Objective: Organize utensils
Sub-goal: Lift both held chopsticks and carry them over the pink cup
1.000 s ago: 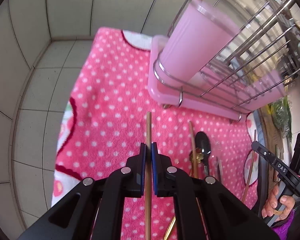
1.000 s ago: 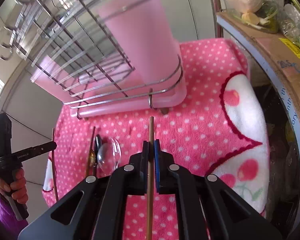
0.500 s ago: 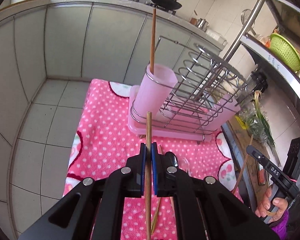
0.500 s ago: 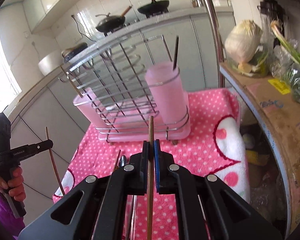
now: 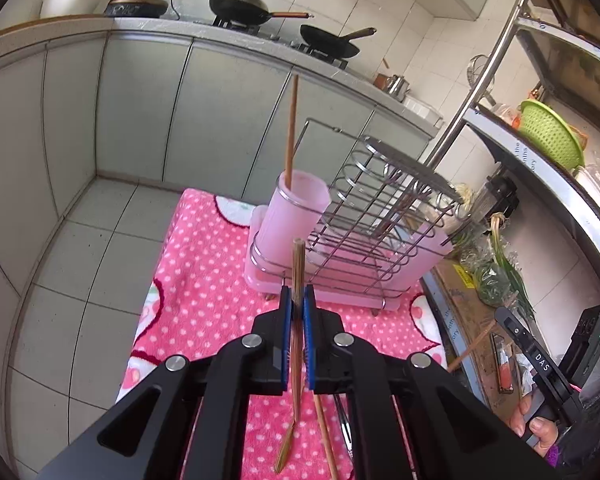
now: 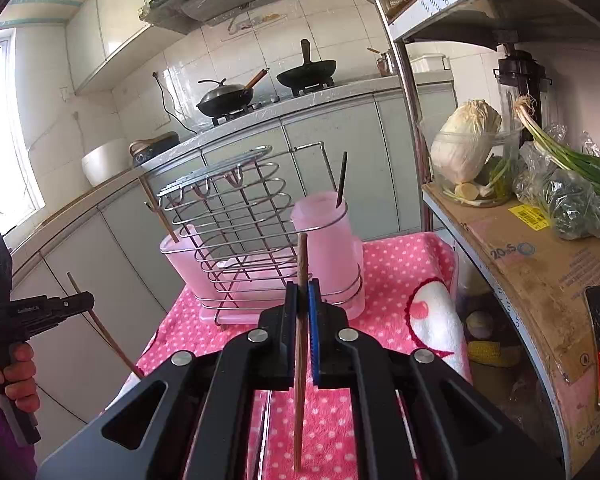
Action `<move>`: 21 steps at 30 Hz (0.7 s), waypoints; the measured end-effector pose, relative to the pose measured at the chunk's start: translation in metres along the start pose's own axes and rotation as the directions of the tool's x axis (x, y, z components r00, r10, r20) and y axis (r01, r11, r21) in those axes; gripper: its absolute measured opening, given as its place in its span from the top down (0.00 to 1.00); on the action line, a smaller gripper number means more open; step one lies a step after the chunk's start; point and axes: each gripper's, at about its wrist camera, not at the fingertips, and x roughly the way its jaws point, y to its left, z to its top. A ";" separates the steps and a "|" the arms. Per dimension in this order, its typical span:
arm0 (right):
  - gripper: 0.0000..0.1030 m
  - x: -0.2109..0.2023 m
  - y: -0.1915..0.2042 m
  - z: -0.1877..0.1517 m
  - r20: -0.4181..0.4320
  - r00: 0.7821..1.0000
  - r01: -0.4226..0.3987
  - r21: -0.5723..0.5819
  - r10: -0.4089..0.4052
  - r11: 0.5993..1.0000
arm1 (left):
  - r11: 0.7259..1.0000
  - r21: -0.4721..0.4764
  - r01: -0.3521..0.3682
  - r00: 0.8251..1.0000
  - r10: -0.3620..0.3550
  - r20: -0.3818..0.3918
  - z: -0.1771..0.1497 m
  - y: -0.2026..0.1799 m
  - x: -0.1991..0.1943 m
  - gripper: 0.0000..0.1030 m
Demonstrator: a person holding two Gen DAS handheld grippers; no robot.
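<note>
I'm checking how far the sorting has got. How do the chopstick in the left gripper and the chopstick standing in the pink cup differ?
The chopstick in the left gripper is clamped between shut jaws, above the dotted pink towel; the chopstick in the pink cup stands free, its lower end inside the cup. The gripped one points along the fingers toward the rack; the cup's one stands nearly upright. Both are slim brown sticks.

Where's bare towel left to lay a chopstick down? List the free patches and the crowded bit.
Free: the pink dotted towel left of the rack, out to the floor tiles; also its right side between the pink cup and the shelf. Crowded: under the left gripper, where utensils lie.
</note>
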 end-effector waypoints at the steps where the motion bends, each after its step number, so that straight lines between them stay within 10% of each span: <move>1: 0.94 -0.001 0.000 0.001 0.005 1.000 0.001 -0.003 -0.001 1.000 | 1.000 0.005 -0.001 1.000 0.001 0.011 0.001 -0.002 -0.003 0.95; 21: 0.94 -0.024 0.019 0.107 0.188 0.982 0.012 -0.087 0.004 0.996 | 0.997 0.078 -0.020 0.972 0.001 0.236 0.081 -0.034 -0.059 0.95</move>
